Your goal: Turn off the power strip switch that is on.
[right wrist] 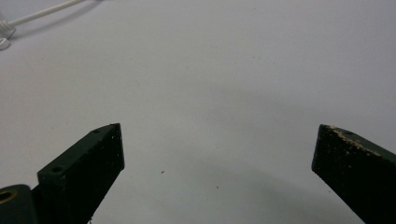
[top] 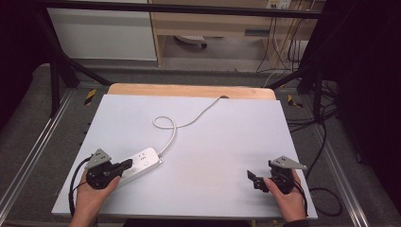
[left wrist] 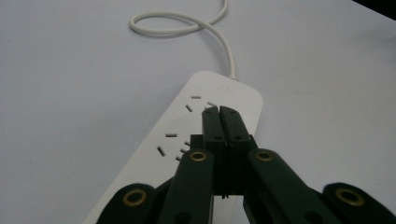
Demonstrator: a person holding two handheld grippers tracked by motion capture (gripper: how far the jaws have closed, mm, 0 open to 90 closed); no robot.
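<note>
My left gripper (left wrist: pixel 219 109) has its jaws pressed together with nothing between them, tips poised over the power strip (top: pixel 140 162). The strip lies lengthwise under them, running up and to the right in the high view, its cord (top: pixel 176 124) leaving the far end. My right gripper (top: pixel 253 178) stands spread wide, well apart, over bare white table (top: pixel 227 142).

Left hand (top: pixel 90 191) coming in from near edge, gripping left gripper (top: pixel 126 164), jaws pressing flat together, nothing between, pointing forward and right. Right hand (top: pixel 288 194) holding right gripper (top: pixel 250 176) low near front edge, jaws standing wide apart, pointing left, nothing between.
</note>
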